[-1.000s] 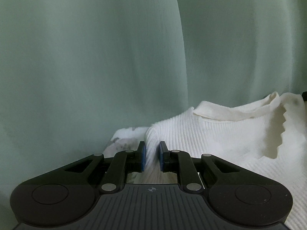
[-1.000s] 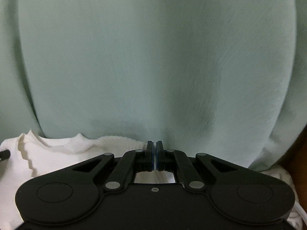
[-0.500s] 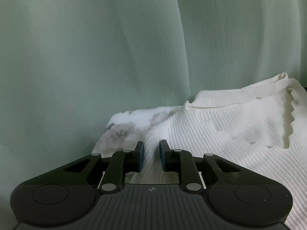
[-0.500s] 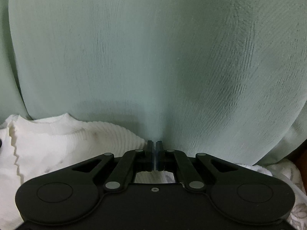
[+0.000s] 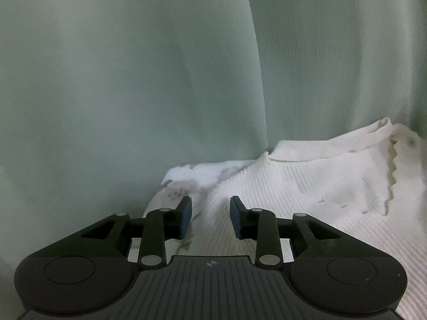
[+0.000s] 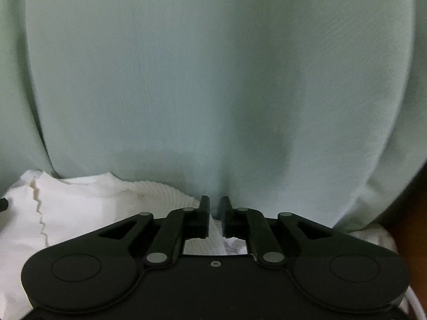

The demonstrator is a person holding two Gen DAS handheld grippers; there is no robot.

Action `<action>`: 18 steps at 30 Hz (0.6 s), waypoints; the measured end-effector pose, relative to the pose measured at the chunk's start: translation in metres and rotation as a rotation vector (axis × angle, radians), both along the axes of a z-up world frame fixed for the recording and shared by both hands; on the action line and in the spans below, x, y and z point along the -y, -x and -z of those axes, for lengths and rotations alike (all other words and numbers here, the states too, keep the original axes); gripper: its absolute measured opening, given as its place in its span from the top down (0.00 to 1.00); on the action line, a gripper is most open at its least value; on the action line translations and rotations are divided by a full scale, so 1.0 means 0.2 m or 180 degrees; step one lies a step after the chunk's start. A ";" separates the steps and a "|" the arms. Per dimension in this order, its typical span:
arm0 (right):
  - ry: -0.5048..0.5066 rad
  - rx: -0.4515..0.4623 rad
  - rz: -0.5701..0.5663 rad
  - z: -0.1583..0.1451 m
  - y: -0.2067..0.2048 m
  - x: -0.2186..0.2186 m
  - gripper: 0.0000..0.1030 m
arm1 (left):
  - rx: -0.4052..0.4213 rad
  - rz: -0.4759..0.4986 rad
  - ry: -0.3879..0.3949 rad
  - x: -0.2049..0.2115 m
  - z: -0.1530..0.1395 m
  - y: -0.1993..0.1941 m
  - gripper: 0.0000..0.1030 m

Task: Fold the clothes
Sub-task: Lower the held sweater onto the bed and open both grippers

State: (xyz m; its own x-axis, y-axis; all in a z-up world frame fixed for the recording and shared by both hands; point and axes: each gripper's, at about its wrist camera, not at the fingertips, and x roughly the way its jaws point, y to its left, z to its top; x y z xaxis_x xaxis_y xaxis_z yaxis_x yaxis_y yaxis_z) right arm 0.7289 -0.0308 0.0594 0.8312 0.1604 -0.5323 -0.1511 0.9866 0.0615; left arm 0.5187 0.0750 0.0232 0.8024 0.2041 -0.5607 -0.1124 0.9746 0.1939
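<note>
A white ribbed knit garment point(image 5: 320, 186) with a scalloped edge lies flat, its collar toward a pale green curtain. My left gripper point(image 5: 210, 214) hovers just above its left shoulder edge; the jaws are opening, and the blue pads press on nothing. In the right wrist view the same white garment point(image 6: 93, 202) spreads to the lower left. My right gripper point(image 6: 214, 210) sits over its right edge, jaws opening with a narrow gap, and the cloth lies below, free of the pads.
A pale green curtain point(image 5: 133, 80) fills the space ahead, also the curtain point(image 6: 213, 80) in the right wrist view. A white floral-patterned cloth point(image 5: 184, 184) lies under the garment. A dark brown surface point(image 6: 411, 226) shows at far right.
Both grippers let go of the garment's shoulder edges and lifted slightly. The left jaws widened and the right jaws parted from fully shut. The garment has settled flatter.
</note>
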 end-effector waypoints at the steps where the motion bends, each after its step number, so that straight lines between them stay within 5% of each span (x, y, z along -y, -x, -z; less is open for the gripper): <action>1: -0.0016 0.0014 -0.0001 -0.03 0.02 0.01 0.83 | 0.0009 -0.0003 0.0029 -0.01 -0.02 0.02 0.69; 3: -0.0056 0.0046 -0.0019 -0.08 0.09 0.04 0.75 | 0.0056 -0.0008 0.0081 -0.01 -0.06 0.09 0.51; 6: -0.0075 0.0099 -0.0067 -0.16 0.21 0.08 0.69 | 0.0129 0.0035 0.0109 0.00 -0.14 0.22 0.40; 9: -0.0083 0.0161 -0.0148 -0.15 0.62 0.09 0.56 | 0.0191 0.0068 0.0119 -0.01 -0.20 0.32 0.28; 15: 0.0061 0.0213 -0.0306 -0.12 0.85 0.23 0.40 | 0.0303 0.0148 0.0131 0.02 -0.31 0.59 0.13; 18: 0.0148 0.0192 -0.0417 -0.09 1.19 0.19 0.34 | 0.0339 0.0209 0.0142 0.03 -0.32 0.71 0.12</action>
State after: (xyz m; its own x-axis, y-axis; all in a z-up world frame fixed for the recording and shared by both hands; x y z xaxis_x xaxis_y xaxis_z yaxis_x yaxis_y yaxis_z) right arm 0.4913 -0.0688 0.0767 0.8355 0.2459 -0.4915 -0.2807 0.9598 0.0030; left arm 0.3764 0.0682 0.0881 0.8688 0.1259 -0.4790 -0.0657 0.9879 0.1406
